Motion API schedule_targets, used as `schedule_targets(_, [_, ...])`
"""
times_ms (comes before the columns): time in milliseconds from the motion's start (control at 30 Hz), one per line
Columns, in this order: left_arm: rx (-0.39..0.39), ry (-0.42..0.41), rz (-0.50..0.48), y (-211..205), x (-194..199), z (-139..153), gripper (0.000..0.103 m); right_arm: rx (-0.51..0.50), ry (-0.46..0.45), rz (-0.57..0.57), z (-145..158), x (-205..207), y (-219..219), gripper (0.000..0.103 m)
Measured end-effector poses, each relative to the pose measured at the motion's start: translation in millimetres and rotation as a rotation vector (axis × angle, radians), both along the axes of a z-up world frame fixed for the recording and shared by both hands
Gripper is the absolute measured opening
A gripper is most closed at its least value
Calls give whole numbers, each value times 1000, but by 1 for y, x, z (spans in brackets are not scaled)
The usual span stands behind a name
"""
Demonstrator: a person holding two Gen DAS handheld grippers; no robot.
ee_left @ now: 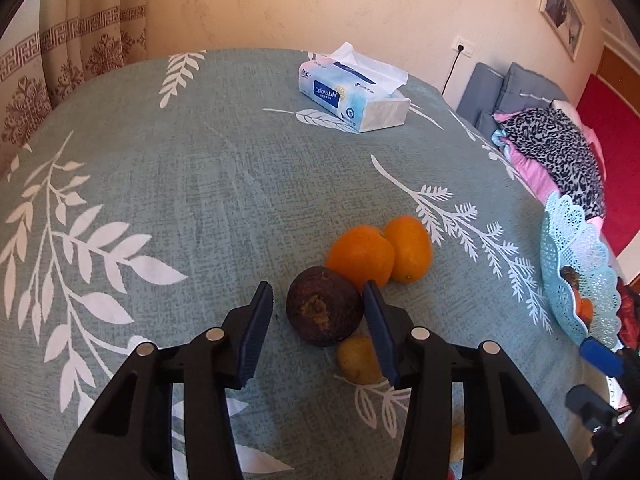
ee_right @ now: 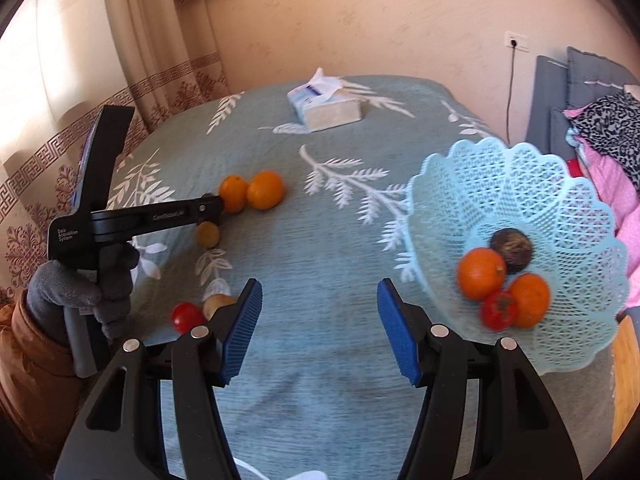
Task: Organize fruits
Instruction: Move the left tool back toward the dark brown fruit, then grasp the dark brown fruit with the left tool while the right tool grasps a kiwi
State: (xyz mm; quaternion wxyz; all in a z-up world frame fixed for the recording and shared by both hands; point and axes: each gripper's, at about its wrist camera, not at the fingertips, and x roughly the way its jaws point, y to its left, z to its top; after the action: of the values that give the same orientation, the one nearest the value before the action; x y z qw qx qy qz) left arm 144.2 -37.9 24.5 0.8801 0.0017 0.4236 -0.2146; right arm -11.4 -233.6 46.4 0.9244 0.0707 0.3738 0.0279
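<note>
A dark brown-purple fruit [ee_left: 324, 312] lies on the teal leaf-print tablecloth [ee_left: 180, 184] between the fingers of my left gripper [ee_left: 318, 286]. The right pad sits against its side and the left pad stands a little clear, so the gripper is open. Two oranges [ee_left: 360, 256] [ee_left: 412, 248] lie just behind it, and a small yellow-brown fruit [ee_left: 356, 360] lies beside it. My right gripper [ee_right: 320, 320] is open and holds nothing. To its right, the light blue lace basket [ee_right: 500, 168] contains two oranges [ee_right: 480, 272], a dark fruit [ee_right: 512, 248] and a red tomato [ee_right: 498, 310].
A tissue pack [ee_left: 352, 92] lies at the table's far side. A red tomato [ee_right: 186, 316] and a yellowish fruit [ee_right: 218, 304] lie near my right gripper's left finger. A gloved hand [ee_right: 80, 292] holds the left gripper. Cushions and clothes [ee_left: 560, 140] lie beyond the right edge.
</note>
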Motion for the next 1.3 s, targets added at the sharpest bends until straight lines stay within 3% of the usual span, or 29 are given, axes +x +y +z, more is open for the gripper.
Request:
schedule_targets(167, [-6, 18, 19, 7, 3, -6, 47, 10, 28, 38, -7, 7, 14, 62])
schedule_targets(333, [8, -2, 5, 2, 3, -7, 39, 13, 60, 91, -15, 13, 32, 62])
schedule_targets(500, [5, -20, 4, 2, 1, -6, 39, 4, 85, 120, -21, 15, 45, 62])
schedule_targets(833, [20, -110, 120, 23, -7, 12, 39, -24, 131, 136, -34, 24, 60, 61])
schedule_targets(1200, [22, -134, 146, 26, -11, 14, 39, -45, 162, 152, -41, 35, 76, 30])
schedule_targets(1300, [39, -161, 150, 23, -14, 14, 39, -40, 159, 138, -38, 33, 75, 30])
